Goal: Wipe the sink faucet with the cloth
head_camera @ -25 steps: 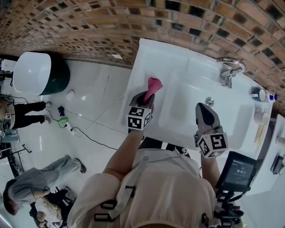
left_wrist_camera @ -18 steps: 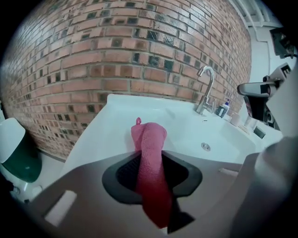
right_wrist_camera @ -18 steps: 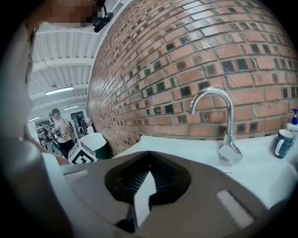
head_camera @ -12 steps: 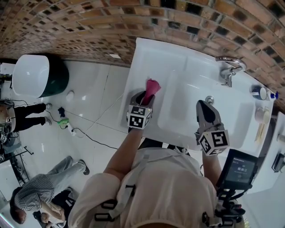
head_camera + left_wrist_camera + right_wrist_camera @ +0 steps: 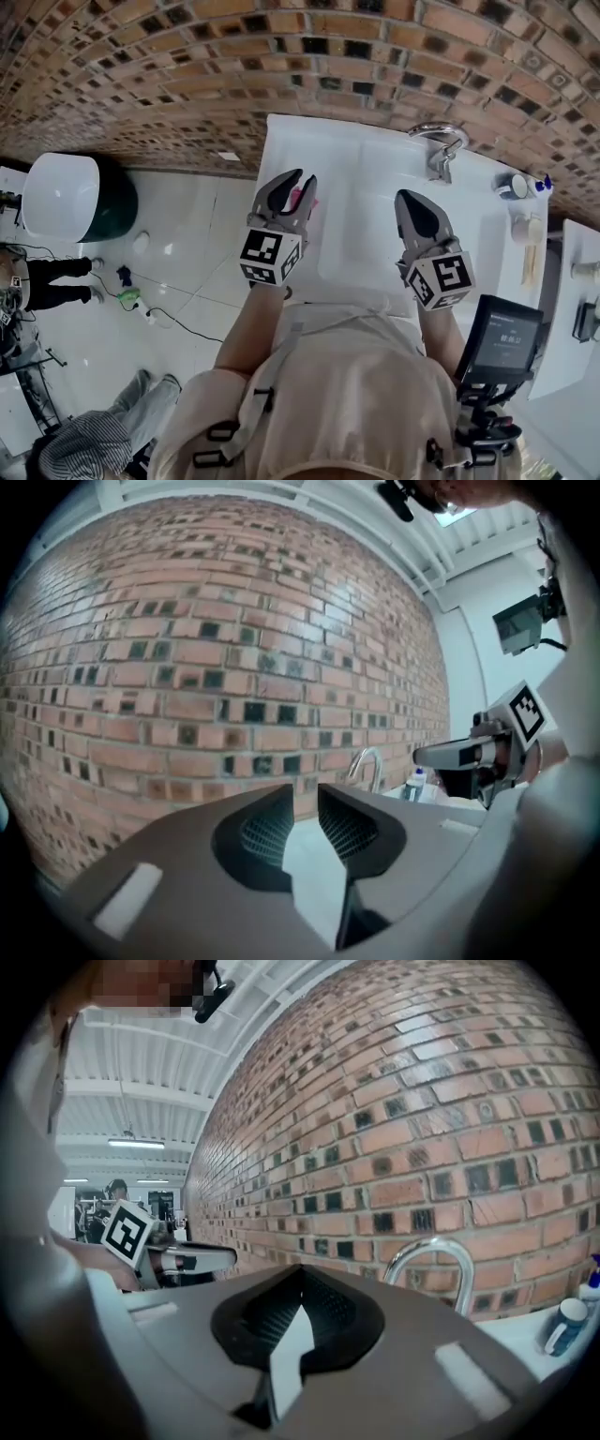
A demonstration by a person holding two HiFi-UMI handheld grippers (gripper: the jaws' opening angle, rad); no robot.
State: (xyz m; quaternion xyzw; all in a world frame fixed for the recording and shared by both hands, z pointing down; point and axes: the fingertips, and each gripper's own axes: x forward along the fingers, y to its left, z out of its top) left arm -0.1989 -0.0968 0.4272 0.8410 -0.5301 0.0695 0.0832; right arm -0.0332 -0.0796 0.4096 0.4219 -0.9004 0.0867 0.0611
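L hand-held gripper hangs over the left edge of the white ceramic sink. Its jaws are apart w/ a clear gap and closing. Its own view shows nothing btwn the pads, only white sink. The crumpled pink cloth shows thru that gap in the head view, so I judge it lies below or just behind the jaw tips at the sink's left edge. Touching or not, can't tell.

R hand-held gripper sits over the sink's front edge, jaws together, empty. It's prob. parked out of the way while the L one handles the cloth.

The curved chrome faucet stands at the back edge toward the right corner, well apart from the cloth. I'd say the cloth isn't gripped, so wiping hasn't begun.
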